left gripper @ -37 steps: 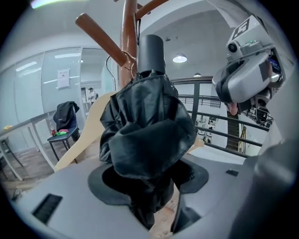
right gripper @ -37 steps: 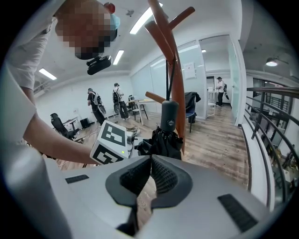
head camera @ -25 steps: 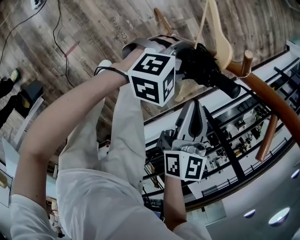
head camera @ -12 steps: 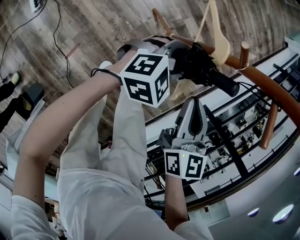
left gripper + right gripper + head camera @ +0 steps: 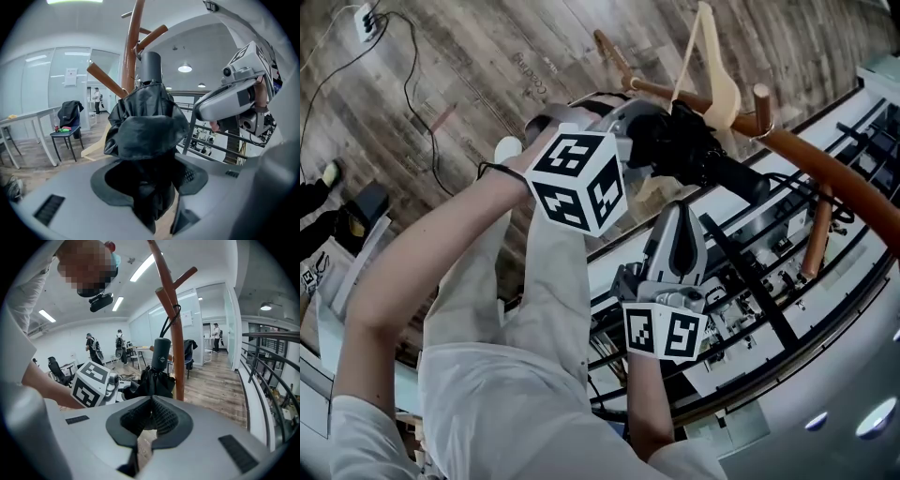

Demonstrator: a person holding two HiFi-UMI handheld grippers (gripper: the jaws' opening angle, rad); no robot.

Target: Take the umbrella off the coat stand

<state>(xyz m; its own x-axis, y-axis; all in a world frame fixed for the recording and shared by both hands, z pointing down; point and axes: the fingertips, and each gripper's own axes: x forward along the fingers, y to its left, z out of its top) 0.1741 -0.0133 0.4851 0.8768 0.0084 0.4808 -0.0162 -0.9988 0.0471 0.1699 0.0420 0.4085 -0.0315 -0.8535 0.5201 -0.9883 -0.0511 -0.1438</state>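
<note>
The lifting-off step is in hand. The left tool (image 5: 151,187) is pinching the folded black canopy of the umbrella (image 5: 145,126) at the centre of the left gripper view, its jaws pressing into the fabric from both sides. The umbrella is hanging just beside the pole of the stand (image 5: 176,348), handle (image 5: 161,355) uppermost. In the right gripper view its strap (image 5: 169,317) is looping over a peg (image 5: 165,298) close against the pole, so it is not yet free. The right tool (image 5: 151,404) is waiting in the lower middle of the head view, jaws pressed together on nothing and pointing up at the umbrella.

The next move probably calls for raising the umbrella up and outward along the peg until the strap is sliding off its tip. The hold is on loose fabric and may be slipping under load, so the right tool could usefully be spreading to take the handle or nudge the strap.

The cube (image 5: 572,180) on each tool is showing black-and-white square markers, no words. Pale print (image 5: 530,64) on the floorboards at the upper left of the head view is too small to read. So is the notice (image 5: 71,76) at the upper left of the left gripper view. No brand is showing on the umbrella.
</note>
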